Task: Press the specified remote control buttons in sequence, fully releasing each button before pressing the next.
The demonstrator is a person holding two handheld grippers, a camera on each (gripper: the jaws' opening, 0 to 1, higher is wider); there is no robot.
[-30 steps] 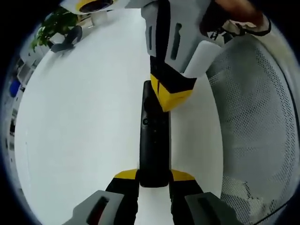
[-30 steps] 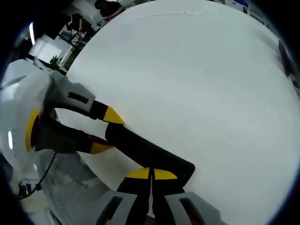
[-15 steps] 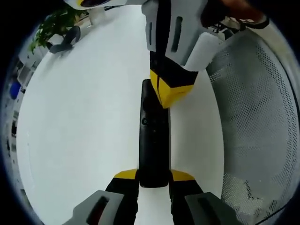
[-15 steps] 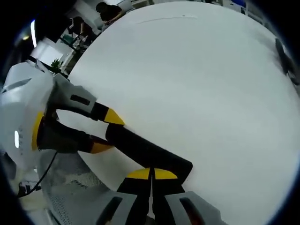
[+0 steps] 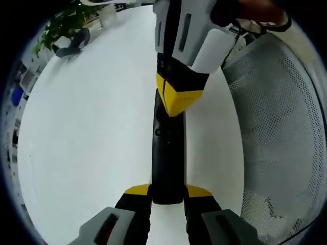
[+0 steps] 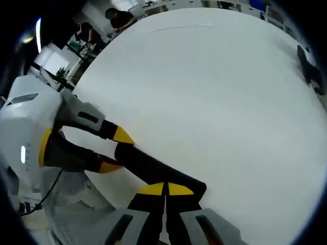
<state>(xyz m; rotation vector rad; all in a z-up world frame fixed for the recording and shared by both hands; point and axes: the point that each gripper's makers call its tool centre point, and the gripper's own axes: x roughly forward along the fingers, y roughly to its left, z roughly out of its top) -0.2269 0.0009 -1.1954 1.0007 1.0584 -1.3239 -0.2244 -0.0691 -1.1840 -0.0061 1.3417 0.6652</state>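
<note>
A long black remote control (image 5: pixel 167 153) lies lengthwise above the white table, its near end clamped between the yellow-tipped jaws of my left gripper (image 5: pixel 167 190). My right gripper (image 5: pixel 176 102) comes down from the top of the left gripper view, its jaws shut together, the yellow tips over the remote's far half just past a small round button. In the right gripper view, my right gripper (image 6: pixel 164 190) is shut with its tips at the remote (image 6: pixel 158 171). My left gripper (image 6: pixel 115 150) holds the other end. Whether the tips touch the remote I cannot tell.
The white table (image 5: pixel 87 127) spreads wide to the left. A white mesh chair (image 5: pixel 276 127) stands close on the right. A green plant (image 5: pixel 61 28) and a dark object (image 6: pixel 309 69) sit at the table's far edge. A person (image 6: pixel 120 18) is beyond the table.
My right gripper's shut tips have slid a little further along the remote, away from my left gripper. The left gripper keeps its hold on the remote.
</note>
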